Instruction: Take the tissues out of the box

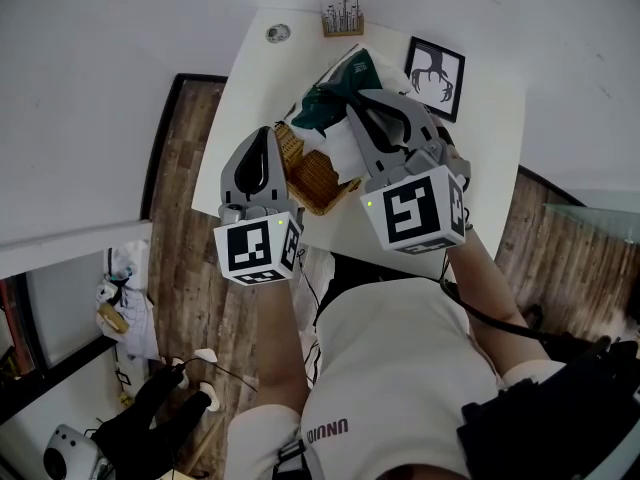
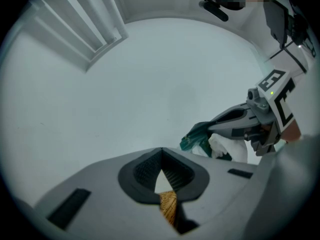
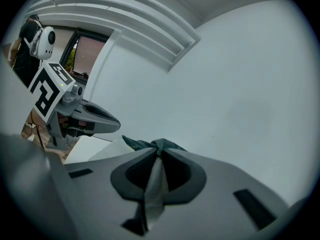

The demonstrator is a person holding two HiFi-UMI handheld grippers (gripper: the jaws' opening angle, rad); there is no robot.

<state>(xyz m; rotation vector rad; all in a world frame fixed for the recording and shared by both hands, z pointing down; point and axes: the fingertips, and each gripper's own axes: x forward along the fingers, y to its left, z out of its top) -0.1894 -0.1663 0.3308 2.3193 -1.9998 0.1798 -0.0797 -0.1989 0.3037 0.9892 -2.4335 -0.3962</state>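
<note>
Over the white table (image 1: 487, 158) I hold both grippers. My left gripper (image 1: 266, 134) is shut on the rim of the woven wicker tissue box (image 1: 320, 181). In the left gripper view a strip of wicker (image 2: 169, 204) sits pinched between the closed jaws of the left gripper (image 2: 161, 170). My right gripper (image 1: 356, 100) is shut on a dark green tissue pack (image 1: 334, 92) with white tissue (image 1: 343, 146) hanging from it, above the box. In the right gripper view white tissue (image 3: 154, 194) and green wrapper (image 3: 150, 145) are clamped in the right gripper (image 3: 159, 156).
At the table's far side stand a framed antler picture (image 1: 436, 76), a small wooden card holder (image 1: 342, 14) and a round disc (image 1: 278, 33). Wooden floor (image 1: 188, 168) lies left of the table, with bags and clutter (image 1: 125, 298) below.
</note>
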